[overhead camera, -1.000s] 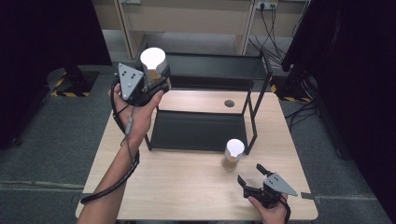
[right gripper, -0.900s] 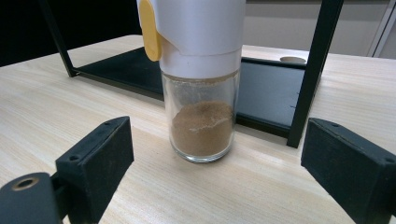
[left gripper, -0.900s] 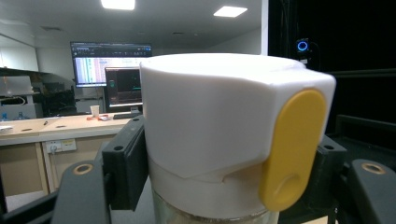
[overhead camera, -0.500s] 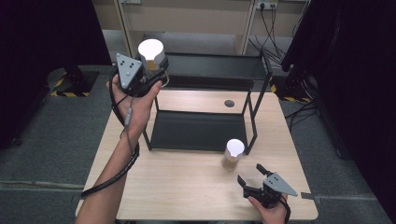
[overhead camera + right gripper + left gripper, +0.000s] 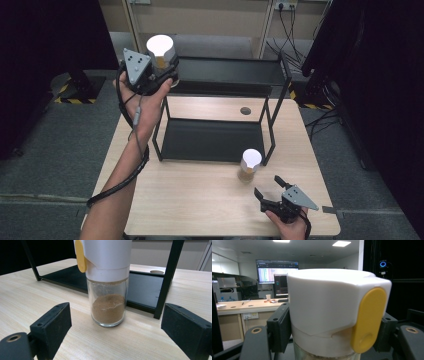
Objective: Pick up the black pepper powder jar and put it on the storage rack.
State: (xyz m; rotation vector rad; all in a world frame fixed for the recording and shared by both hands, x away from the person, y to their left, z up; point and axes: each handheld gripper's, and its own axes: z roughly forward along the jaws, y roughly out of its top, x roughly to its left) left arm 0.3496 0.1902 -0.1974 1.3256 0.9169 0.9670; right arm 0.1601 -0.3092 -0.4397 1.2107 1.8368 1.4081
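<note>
My left gripper (image 5: pixel 162 70) is raised at the left end of the black two-level rack (image 5: pixel 220 80), shut on a glass spice jar (image 5: pixel 160 50) with a white cap. In the left gripper view the jar's cap (image 5: pixel 332 307) with its yellow tab sits squeezed between the two black jaws. A second jar (image 5: pixel 249 165), white-capped with brown powder inside, stands upright on the wooden table (image 5: pixel 190 195) by the rack's front right leg. My right gripper (image 5: pixel 270 192) rests low near the table's front right, open and aimed at that jar (image 5: pixel 107 290), a short way from it.
The rack's lower shelf (image 5: pixel 210 140) lies flat on the table and its top shelf spans the back. A round cable hole (image 5: pixel 245 110) sits in the table behind it. Dark curtains stand on both sides, and cables hang at the back right.
My left gripper has lifted the white-capped jar a little higher and farther back toward the rack's top shelf. The right gripper and the jar on the table have stayed put.
</note>
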